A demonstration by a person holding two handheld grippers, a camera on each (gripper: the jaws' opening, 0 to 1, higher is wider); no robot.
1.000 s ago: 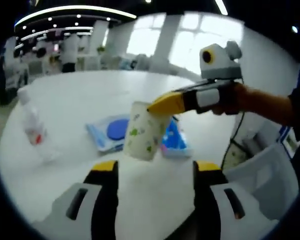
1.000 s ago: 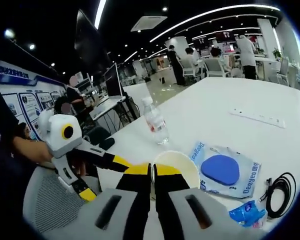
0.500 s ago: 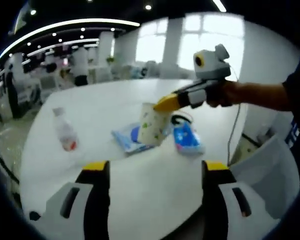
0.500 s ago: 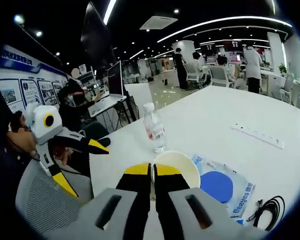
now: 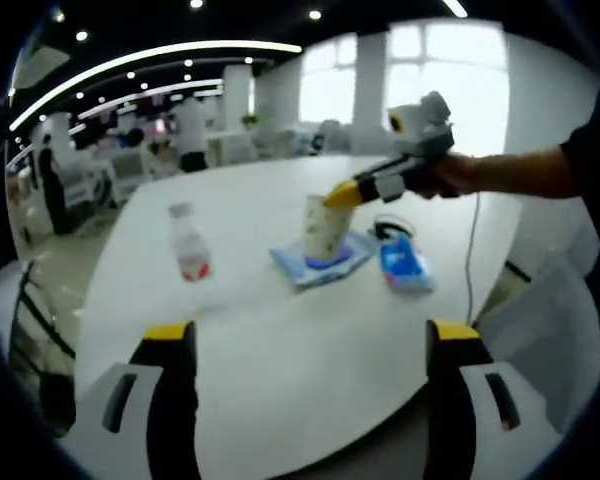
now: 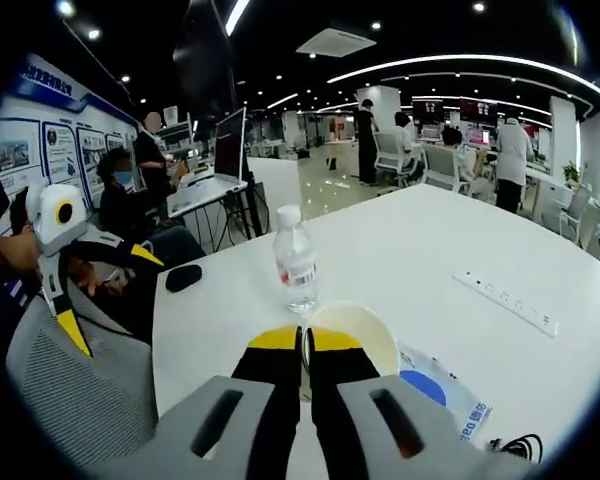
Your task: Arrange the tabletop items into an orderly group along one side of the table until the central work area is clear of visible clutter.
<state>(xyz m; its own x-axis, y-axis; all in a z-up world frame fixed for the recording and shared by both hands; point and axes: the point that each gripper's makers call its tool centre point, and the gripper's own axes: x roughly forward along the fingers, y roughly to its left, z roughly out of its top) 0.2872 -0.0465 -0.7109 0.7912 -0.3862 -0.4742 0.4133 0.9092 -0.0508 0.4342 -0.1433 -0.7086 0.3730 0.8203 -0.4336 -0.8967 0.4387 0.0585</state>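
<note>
Right fingers: closed on the rim of the paper cup; right gripper pinches one wall, one finger inside the mouth, one outside. Rim grip presumably chosen because the cup is too wide to span.
Cup position: lifted clear of the surface, hanging above the flat pouch in the left gripper view; cup tilts slightly from the pinch.
Cup contents: interior in the right gripper view looks pale and bare; nothing seen inside, though the bottom is partly hidden by the fingers.
Left fingers: spread wide apart, nothing between them; left gripper is held back over the near edge of the surface, likely on standby.
Flat pouch: light blue wrapper with a round blue disc showing through it; lies near the right edge of the surface.
Blue packet: small, just beside the pouch, toward the same edge; contents cannot be read.
Black cable: coiled, near the packet.
Water bottle: upright, capped, clear, red label; stands apart from the pouch cluster, toward the middle. Liquid level not discernible.
Power strip: white, lies farther out on the surface.
Judgement: pouch, packet and cable already form a group at one edge; the cup is probably being carried to join it. The bottle remains the main stray.
</note>
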